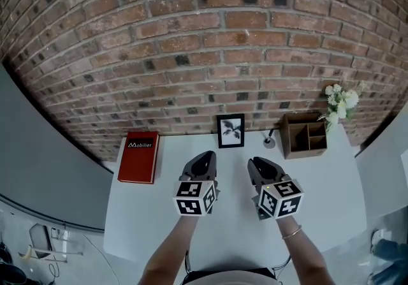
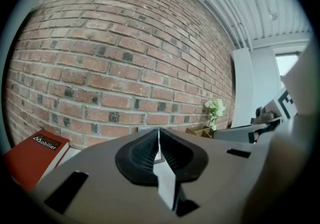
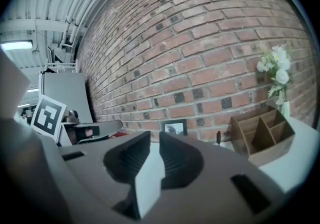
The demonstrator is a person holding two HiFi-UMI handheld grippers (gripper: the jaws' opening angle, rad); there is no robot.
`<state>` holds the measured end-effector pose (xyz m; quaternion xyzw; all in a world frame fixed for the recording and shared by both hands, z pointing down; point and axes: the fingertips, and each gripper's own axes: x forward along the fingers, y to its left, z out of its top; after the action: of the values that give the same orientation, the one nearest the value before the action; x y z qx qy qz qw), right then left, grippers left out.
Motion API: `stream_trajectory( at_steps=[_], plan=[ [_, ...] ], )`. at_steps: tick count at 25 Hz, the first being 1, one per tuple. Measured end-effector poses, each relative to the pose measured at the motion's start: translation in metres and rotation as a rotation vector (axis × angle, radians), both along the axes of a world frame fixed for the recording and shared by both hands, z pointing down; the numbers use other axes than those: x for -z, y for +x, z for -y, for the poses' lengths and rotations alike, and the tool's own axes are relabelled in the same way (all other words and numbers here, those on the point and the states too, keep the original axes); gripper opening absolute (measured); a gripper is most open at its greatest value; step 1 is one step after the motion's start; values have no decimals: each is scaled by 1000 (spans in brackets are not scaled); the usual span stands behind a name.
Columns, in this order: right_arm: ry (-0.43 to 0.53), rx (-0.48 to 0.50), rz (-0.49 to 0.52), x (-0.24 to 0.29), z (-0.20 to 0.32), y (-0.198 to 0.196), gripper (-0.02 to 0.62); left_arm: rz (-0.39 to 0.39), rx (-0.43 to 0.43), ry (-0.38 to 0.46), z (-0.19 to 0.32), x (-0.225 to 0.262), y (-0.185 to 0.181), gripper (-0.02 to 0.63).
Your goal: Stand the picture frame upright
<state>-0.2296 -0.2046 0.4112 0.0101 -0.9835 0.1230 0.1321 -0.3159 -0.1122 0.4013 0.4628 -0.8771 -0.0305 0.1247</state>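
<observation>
Reaching forearms: both bare forearms come in over the near edge of the white table [image 1: 223, 239], side by side and roughly parallel, with a thin bracelet [image 1: 292, 233] on the right wrist.
Left gripper [image 1: 205, 157]: held over the middle of the table, it points at the far edge and tips slightly down. Its jaws are pressed together with nothing between them.
Right gripper [image 1: 258, 164]: it sits just beside the left one on the same heading. Its jaws stand a narrow slit apart, and nothing sits in that gap.
Open room, near: bare table lies all round both grippers, out to the near edge and both side edges.
Open room, ahead: a strip of bare table separates both sets of jaw tips from the things along the far edge.
Picture frame [image 1: 230, 131]: it stands upright at the middle of the far edge, close to the brick wall [image 1: 210, 41], with its dark leaf print facing the person. Whether it leans on the wall I cannot tell.
Red book [image 1: 138, 156]: it lies flat at the far left corner, well apart from the frame.
Pen stand [image 1: 269, 141]: a small round base with a dark pen, it stands between the frame and the organiser.
Wooden organiser [image 1: 305, 136]: it stands at the far edge, right of centre, with its compartments open.
White flowers [image 1: 341, 102]: they stand at the far right corner, beside the organiser.
</observation>
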Motion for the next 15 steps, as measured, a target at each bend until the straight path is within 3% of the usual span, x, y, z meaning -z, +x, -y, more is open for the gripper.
stream_trajectory(
  at_steps=[7, 15],
  plan=[
    [18, -24, 2, 3, -10, 15, 5, -5, -11, 6, -14, 2, 11, -5],
    [33, -36, 6, 4, -18, 25, 2, 1, -17, 17, -24, 7, 22, -5]
  ],
)
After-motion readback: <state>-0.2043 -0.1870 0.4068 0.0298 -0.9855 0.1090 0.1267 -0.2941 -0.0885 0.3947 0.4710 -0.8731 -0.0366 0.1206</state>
